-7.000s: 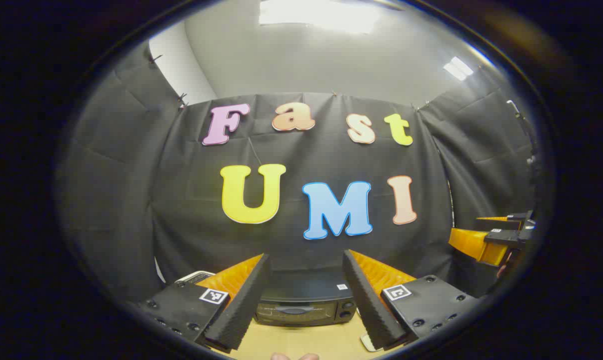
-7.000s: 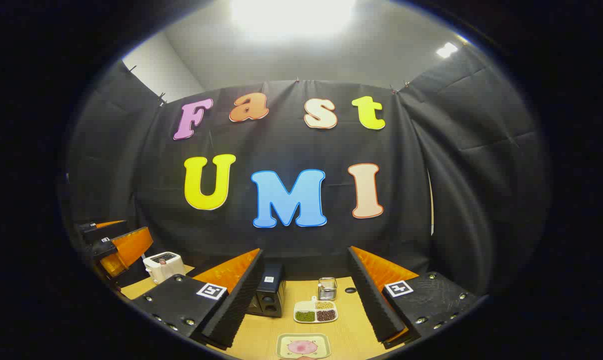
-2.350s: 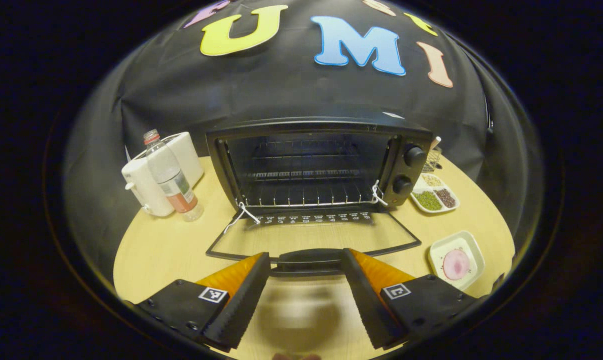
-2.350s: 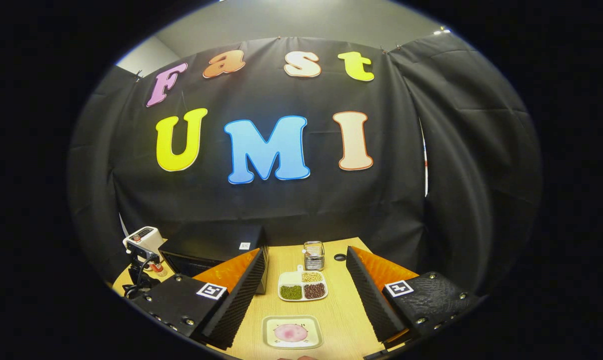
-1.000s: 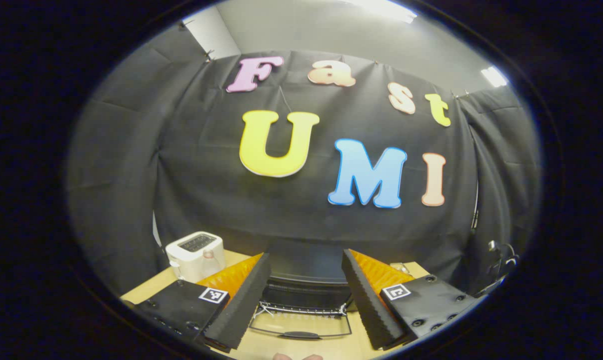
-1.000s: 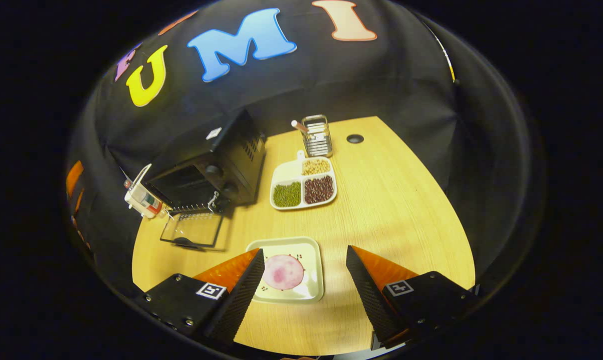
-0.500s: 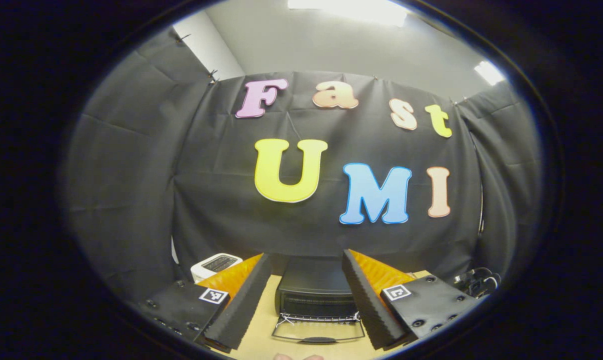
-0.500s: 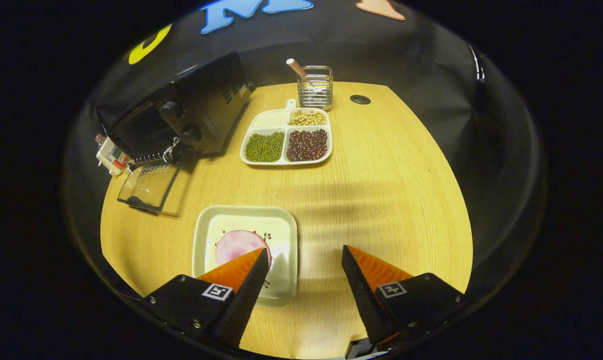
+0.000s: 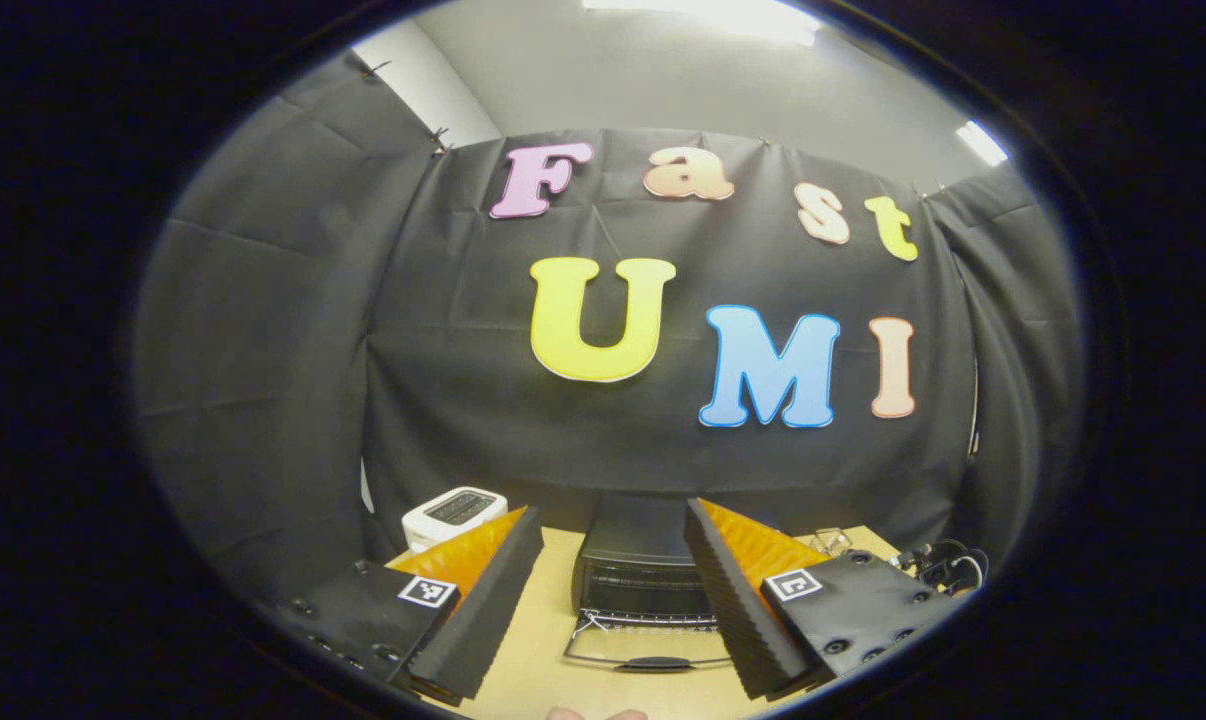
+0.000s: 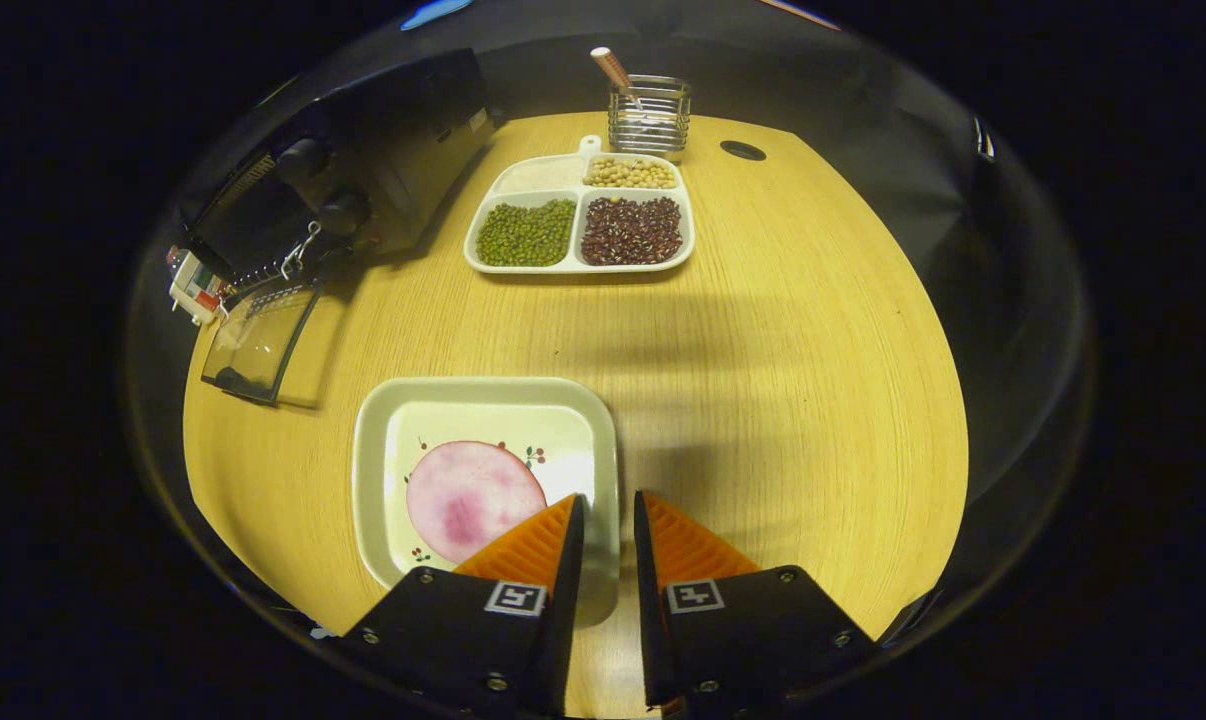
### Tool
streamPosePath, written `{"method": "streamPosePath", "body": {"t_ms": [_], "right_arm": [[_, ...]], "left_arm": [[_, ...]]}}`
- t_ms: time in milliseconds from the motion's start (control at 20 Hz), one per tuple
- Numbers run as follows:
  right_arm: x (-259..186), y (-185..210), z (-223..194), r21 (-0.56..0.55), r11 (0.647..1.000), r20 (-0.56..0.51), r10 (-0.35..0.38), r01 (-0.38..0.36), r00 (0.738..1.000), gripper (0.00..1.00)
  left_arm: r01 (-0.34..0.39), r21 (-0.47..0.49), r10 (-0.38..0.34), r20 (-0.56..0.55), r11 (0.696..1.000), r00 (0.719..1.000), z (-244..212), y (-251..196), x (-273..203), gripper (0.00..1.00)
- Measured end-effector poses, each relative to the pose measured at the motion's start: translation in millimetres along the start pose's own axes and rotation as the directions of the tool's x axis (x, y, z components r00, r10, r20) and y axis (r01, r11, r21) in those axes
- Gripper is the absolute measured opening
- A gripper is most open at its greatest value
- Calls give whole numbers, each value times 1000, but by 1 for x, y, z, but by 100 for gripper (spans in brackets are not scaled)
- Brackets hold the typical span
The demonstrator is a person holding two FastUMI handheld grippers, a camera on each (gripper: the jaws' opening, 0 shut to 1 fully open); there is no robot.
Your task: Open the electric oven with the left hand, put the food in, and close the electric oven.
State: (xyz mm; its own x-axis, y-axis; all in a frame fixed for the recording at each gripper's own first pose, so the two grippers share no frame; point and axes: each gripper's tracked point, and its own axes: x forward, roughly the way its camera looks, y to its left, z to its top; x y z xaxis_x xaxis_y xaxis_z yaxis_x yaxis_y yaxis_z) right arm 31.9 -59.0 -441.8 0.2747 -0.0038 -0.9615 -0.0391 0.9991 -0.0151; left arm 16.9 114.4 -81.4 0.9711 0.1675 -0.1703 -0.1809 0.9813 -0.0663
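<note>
bright ceiling lights (image 9: 698, 12) glare overhead; soft shadows on table (image 10: 793, 340); fisheye-bent edges; sharp focus.

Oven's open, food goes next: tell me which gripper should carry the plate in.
Right. The right gripper already straddles the plate rim, nearly closed. The left gripper hangs open, back from the oven.

Black cloth (image 9: 263, 330) hangs in creased panels around the booth, clipped along its top edge, and closes in the back and both sides of a light wood-grain tabletop (image 10: 793, 330) with a rounded edge and a small dark round hole (image 10: 742, 150) near its far side. Above the cloth rise a pale grey wall and ceiling (image 9: 603, 80), lit by bright ceiling lights (image 9: 703, 12).
</note>
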Motion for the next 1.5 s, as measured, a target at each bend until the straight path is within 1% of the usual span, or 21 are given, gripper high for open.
{"method": "streamPosePath", "body": {"t_ms": [50, 100, 150, 200, 250, 300, 350, 400, 500, 550, 650, 750, 850, 900, 1050, 1150, 1300, 1350, 1400, 1500], "right_arm": [[2, 4, 0, -48, 999, -12, 7, -8, 1000, 24], [4, 3, 9, -88, 996, -18, 15, -16, 1000, 24], [20, 2, 0, -96, 995, -38, 3, -6, 999, 18], [-5, 2, 15, -63, 998, -93, 10, -16, 996, 10], [19, -4, 2, -36, 999, -134, 21, -26, 991, 1], [20, -7, 0, 0, 999, -171, 39, -40, 984, 1], [18, -5, 0, 41, 997, -191, 65, -58, 979, 1], [15, -2, 0, 81, 993, -206, 102, -87, 973, 1], [9, 3, -6, 194, 970, -244, 190, -144, 951, 1], [10, 6, -9, 253, 952, -246, 235, -172, 940, 1], [9, 12, -8, 352, 906, -213, 322, -235, 922, 1], [3, 18, -8, 439, 844, -152, 407, -308, 901, 1], [1, 19, -12, 482, 802, -103, 451, -353, 886, 1], [2, 20, -13, 501, 784, -82, 465, -367, 882, 1], [-3, 22, -14, 569, 712, -6, 504, -412, 864, 1], [-6, 20, -15, 590, 687, 30, 506, -424, 862, 1], [-11, 24, -16, 612, 646, 76, 526, -456, 847, 1], [-17, 23, -17, 621, 628, 92, 535, -468, 840, 1], [-18, 24, -18, 631, 613, 104, 541, -476, 834, 1], [-24, 31, -18, 643, 581, 129, 559, -499, 819, 0]], "left_arm": [[2, -6, -2, -8, 1000, 1000, -3, 0, 0, 100], [2, -12, -2, -14, 1000, 1000, -6, 1, 0, 100], [4, -17, -4, -20, 1000, 1000, -9, 1, 2, 100], [7, -20, -8, -26, 1000, 1000, -12, -1, 3, 100], [13, -22, -13, -35, 1000, 999, -16, -2, 4, 100], [17, -20, -18, -41, 1000, 999, -19, -4, 4, 100], [19, -17, -20, -42, 1000, 999, -19, -4, 4, 96], [22, -13, -22, -42, 1000, 999, -18, -5, 4, 100], [24, -8, -24, -31, 1000, 999, -13, -4, 2, 100], [25, -6, -25, -28, 1000, 999, -13, -2, 3, 100], [17, -3, -18, -36, 1000, 999, -14, 3, 5, 100], [8, -9, -9, -40, 1000, 999, -14, 7, 4, 100], [6, -15, -7, -41, 1000, 999, -13, 8, 3, 100], [7, -14, -7, -44, 1000, 999, -14, 8, 3, 100], [19, -8, -19, -53, 1000, 998, -17, 1, 5, 100], [30, -4, -30, -49, 1000, 998, -15, -5, 6, 100], [46, 5, -46, -38, 999, 998, -11, -13, 8, 100], [50, 7, -50, -37, 999, 998, -12, -15, 7, 96], [54, 8, -54, -37, 999, 998, -11, -16, 7, 100], [60, 3, -60, -38, 998, 997, -12, -18, 7, 100]]}}
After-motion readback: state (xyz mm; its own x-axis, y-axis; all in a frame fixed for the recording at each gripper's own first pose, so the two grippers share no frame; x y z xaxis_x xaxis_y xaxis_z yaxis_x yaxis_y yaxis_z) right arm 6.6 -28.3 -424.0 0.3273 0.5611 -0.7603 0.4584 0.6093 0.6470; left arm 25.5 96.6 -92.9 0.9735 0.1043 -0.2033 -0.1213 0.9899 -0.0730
